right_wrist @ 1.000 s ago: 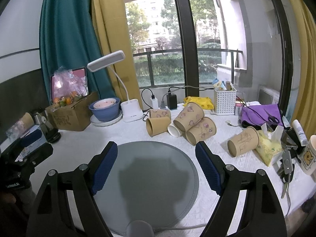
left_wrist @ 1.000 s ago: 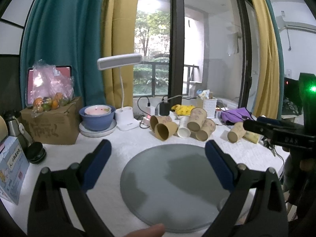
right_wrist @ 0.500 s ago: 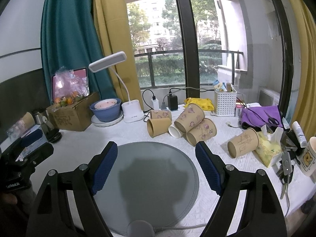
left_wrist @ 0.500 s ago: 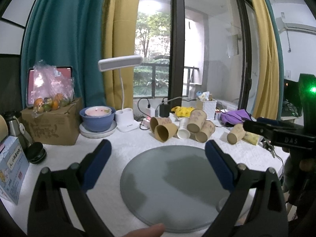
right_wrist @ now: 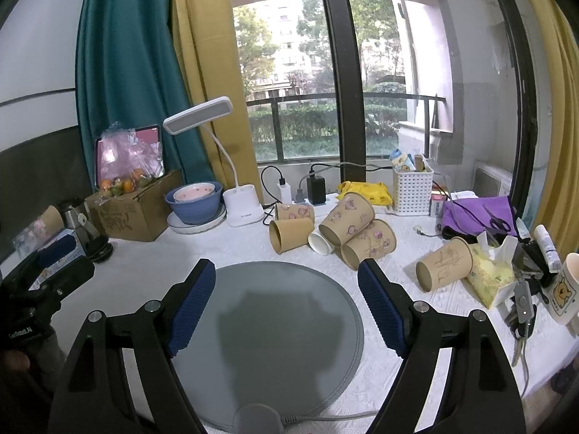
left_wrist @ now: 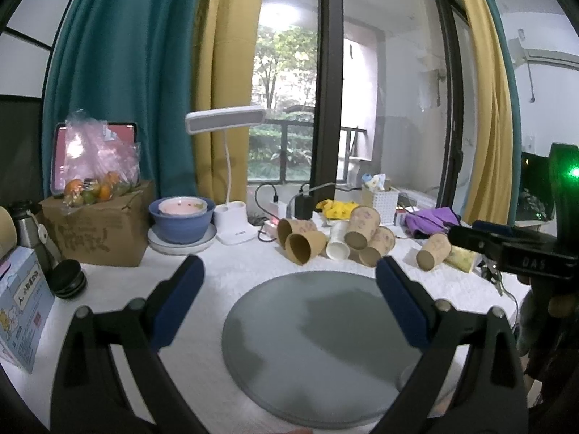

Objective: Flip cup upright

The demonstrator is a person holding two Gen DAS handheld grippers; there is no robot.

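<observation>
Several brown paper cups lie on their sides in a pile (right_wrist: 347,224) beyond a round grey mat (right_wrist: 275,325), also seen in the left wrist view (left_wrist: 336,238). One more cup (right_wrist: 444,269) lies apart to the right, beside a tissue pack; it also shows in the left wrist view (left_wrist: 433,252). My left gripper (left_wrist: 289,289) is open and empty above the mat's near side. My right gripper (right_wrist: 286,289) is open and empty above the mat, short of the pile.
A white desk lamp (right_wrist: 242,206), blue bowl on a plate (right_wrist: 195,202), and cardboard box with fruit (right_wrist: 134,206) stand at back left. A white basket (right_wrist: 412,188), purple cloth (right_wrist: 477,209), scissors, keys (right_wrist: 521,307) and a bear mug (right_wrist: 564,289) sit at right.
Both views have shifted very slightly; the cups and the mat have not moved, and both grippers stay open.
</observation>
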